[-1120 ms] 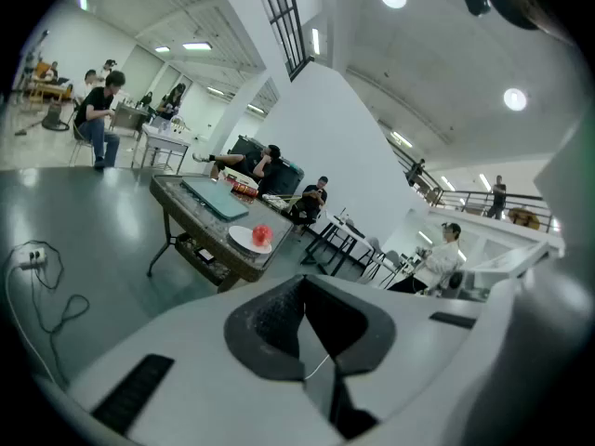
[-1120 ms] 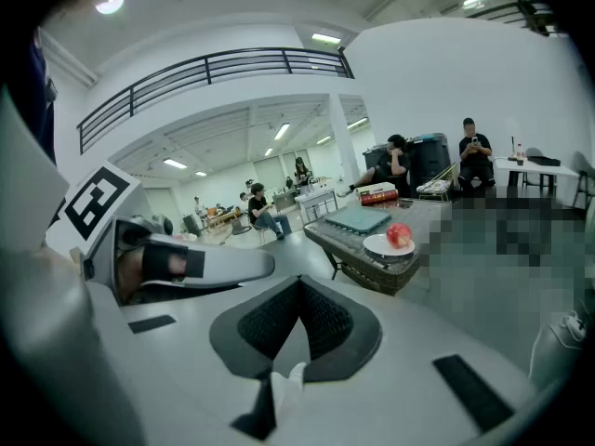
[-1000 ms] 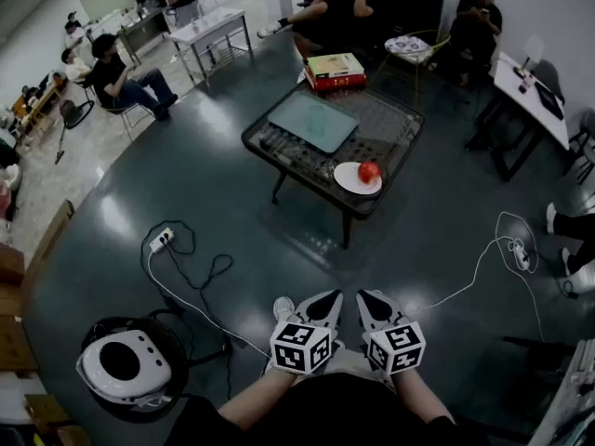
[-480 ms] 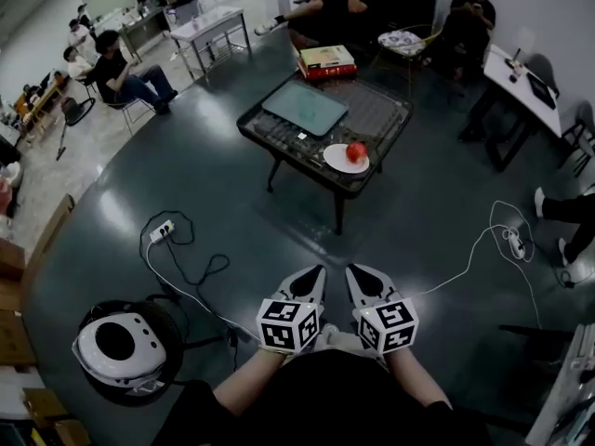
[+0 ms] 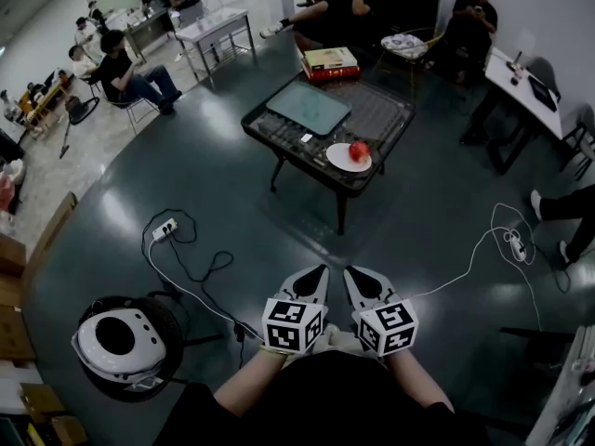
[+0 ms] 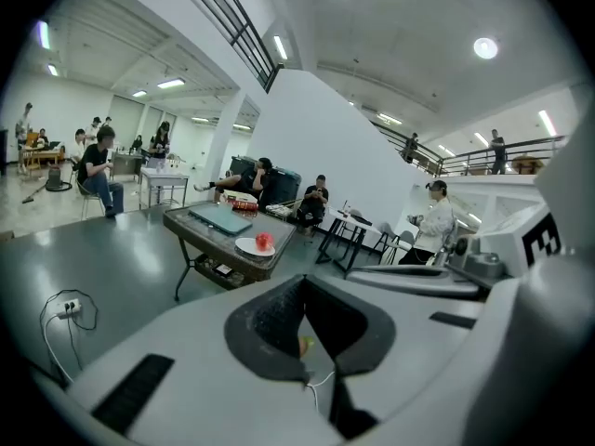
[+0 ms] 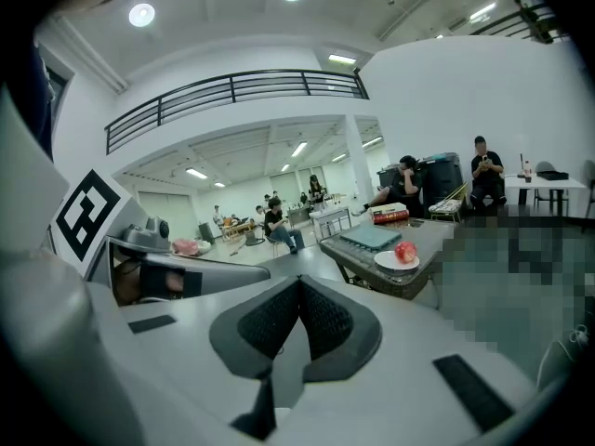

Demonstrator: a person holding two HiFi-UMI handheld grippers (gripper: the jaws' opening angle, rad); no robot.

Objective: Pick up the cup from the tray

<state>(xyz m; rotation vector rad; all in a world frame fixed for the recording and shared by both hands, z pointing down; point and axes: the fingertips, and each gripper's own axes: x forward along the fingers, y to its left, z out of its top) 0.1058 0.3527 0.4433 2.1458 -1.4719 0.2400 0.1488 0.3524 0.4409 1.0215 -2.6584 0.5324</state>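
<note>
I hold both grippers low and close to my body, side by side with their marker cubes nearly touching, and both point out over the floor [image 5: 214,189] toward the counter [image 5: 383,119]. My left gripper [image 5: 317,274] has its jaws closed all the way. In the left gripper view the dark pads meet at their tips and nothing is between them. My right gripper [image 5: 352,275] is the same, with its jaws pressed together and empty in the right gripper view.

The counter is a low dark one with a mesh top, well apart from both grippers across the glossy grey floor. The tray [image 5: 309,107], flat and teal, lies on the far left part of its top. I cannot make out a cup on the tray or anywhere on the counter from here. On the near corner sits a white plate [image 5: 338,160] with a red apple [image 5: 359,150] on its right side. A stack of books [image 5: 329,63] lies at the far edge, beyond the tray.

On the floor to my left a power strip [image 5: 165,229] trails a dark cord, and nearer to me sits a round white and black device [image 5: 119,339]. A thin white cable [image 5: 474,260] loops across the floor on my right. Seated people ring the room behind the counter.
</note>
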